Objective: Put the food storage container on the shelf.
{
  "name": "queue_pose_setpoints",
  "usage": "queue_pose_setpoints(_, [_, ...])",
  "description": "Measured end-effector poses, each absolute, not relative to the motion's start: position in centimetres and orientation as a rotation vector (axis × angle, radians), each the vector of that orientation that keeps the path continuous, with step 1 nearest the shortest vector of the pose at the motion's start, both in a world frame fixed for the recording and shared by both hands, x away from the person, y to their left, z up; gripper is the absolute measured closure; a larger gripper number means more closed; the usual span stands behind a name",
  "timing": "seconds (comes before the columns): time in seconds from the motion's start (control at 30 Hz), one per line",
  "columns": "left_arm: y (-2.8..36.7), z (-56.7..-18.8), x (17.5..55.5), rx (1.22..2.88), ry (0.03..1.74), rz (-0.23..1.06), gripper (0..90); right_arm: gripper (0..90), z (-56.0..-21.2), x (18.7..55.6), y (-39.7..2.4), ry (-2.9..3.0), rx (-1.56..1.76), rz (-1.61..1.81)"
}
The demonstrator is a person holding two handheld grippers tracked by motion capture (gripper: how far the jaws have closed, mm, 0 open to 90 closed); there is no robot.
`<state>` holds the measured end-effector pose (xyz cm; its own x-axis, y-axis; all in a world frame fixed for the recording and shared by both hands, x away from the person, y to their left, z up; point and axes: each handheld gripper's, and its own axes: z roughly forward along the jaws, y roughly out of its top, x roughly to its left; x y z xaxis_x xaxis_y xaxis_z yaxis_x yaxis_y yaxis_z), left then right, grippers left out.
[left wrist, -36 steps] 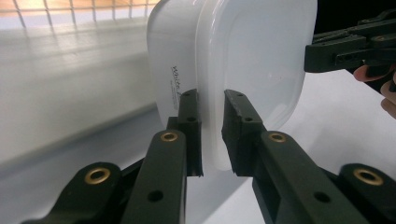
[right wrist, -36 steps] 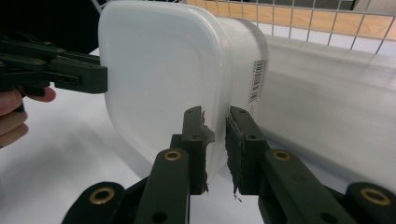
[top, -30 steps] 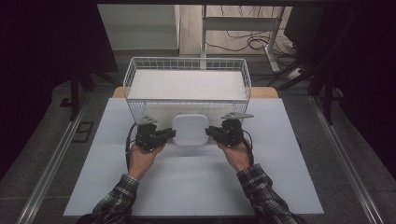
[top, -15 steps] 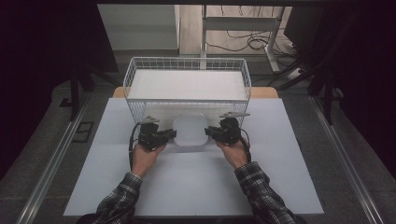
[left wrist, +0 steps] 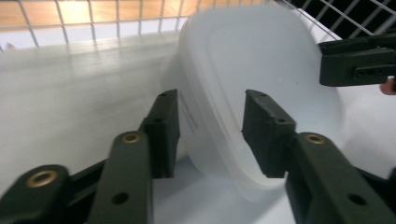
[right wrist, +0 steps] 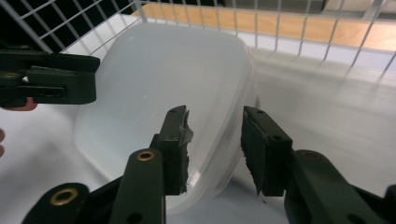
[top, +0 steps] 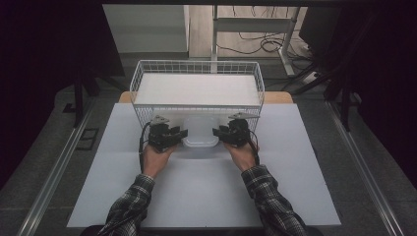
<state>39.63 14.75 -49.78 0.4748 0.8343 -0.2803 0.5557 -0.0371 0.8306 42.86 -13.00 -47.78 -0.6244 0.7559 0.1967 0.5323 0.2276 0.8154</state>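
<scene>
Container [top: 200,132] lowered onto white table [top: 206,196], dark room around

White wire basket [top: 142,78] on white table [top: 295,187].

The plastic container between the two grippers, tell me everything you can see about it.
The plastic container is a translucent white tub with rounded corners and a raised rim, and nothing shows inside it. It sits on the white table, close in front of the wire basket. The left gripper and right gripper straddle its opposite side rims; their jaws have just been opening, and the pads stand slightly clear of the rim.
</scene>
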Motion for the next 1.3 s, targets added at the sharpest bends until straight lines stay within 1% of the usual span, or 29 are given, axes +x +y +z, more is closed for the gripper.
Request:
queue_pose_setpoints(0.07, [14.6,-49.7,40.0,1.714,1.208,0.392,50.0,57.6,-47.7,43.3,-12.8,2.227,1.213,1.335])
queue_pose_setpoints(0.17, [14.4,-49.5,40.2,1.733,1.193,0.443,42.8,57.5,-47.6,43.4,-12.6,2.210,1.187,1.307])
queue_pose_setpoints(0.3, [14.5,-48.9,39.8,1.771,1.119,0.433,30.9,59.5,-47.3,43.1,-13.1,2.211,1.163,1.305])
queue_pose_setpoints(0.4, [14.2,-48.6,38.9,1.805,1.079,0.424,23.8,66.4,-47.0,42.5,-13.7,2.227,1.159,1.328])
queue_pose_setpoints(0.47, [14.0,-48.5,38.0,1.822,1.053,0.399,16.8,71.8,-46.7,41.9,-13.9,2.246,1.132,1.342])
queue_pose_setpoints(0.5, [14.0,-48.5,38.0,1.822,1.053,0.399,14.8,71.8,-46.7,41.9,-13.9,2.246,1.132,1.342])
queue_pose_setpoints(0.53, [14.0,-48.5,37.2,1.835,1.041,0.404,14.8,75.1,-46.6,41.6,-14.0,2.262,1.111,1.345])
queue_pose_setpoints(0.57, [14.0,-48.6,36.2,1.850,1.020,0.418,10.0,80.5,-46.5,40.8,-13.9,2.300,1.063,1.350])
queue_pose_setpoints(0.6, [14.0,-48.6,36.2,1.850,1.020,0.418,9.5,82.9,-46.5,40.6,-13.9,2.312,1.040,1.351])
queue_pose_setpoints(0.63, [14.2,-48.7,35.7,1.856,1.011,0.430,9.5,82.9,-46.5,40.6,-13.9,2.312,1.040,1.351])
queue_pose_setpoints(0.67, [14.4,-49.0,34.7,1.863,1.007,0.437,8.8,86.8,-46.5,40.0,-13.7,2.345,1.003,1.349])
queue_pose_setpoints(0.7, [14.4,-49.0,34.7,1.863,1.007,0.437,8.7,86.8,-46.5,40.0,-13.7,2.345,1.003,1.349])
queue_pose_setpoints(0.77, [15.0,-49.6,33.1,1.851,0.994,0.431,8.3,88.5,-46.7,39.4,-13.0,2.386,0.975,1.359])
queue_pose_setpoints(0.83, [15.2,-49.7,32.6,1.857,0.988,0.448,7.6,88.6,-46.9,39.0,-12.3,2.414,0.944,1.343])
queue_pose_setpoints(0.87, [15.4,-50.0,31.8,1.867,0.985,0.495,7.5,88.6,-47.0,38.9,-12.0,2.421,0.925,1.333])
queue_pose_setpoints(1.0, [15.6,-50.4,30.5,1.883,0.951,0.530,6.7,88.6,-47.6,38.4,-10.5,2.462,0.870,1.294])
queue_pose_setpoints(1.13, [15.7,-50.7,29.2,1.908,0.920,0.545,6.8,88.7,-48.2,38.3,-9.9,2.479,0.852,1.258])
queue_pose_setpoints(1.3, [16.4,-50.9,27.4,1.888,0.927,0.531,3.7,88.7,-49.3,39.1,-9.5,2.494,0.886,1.237])
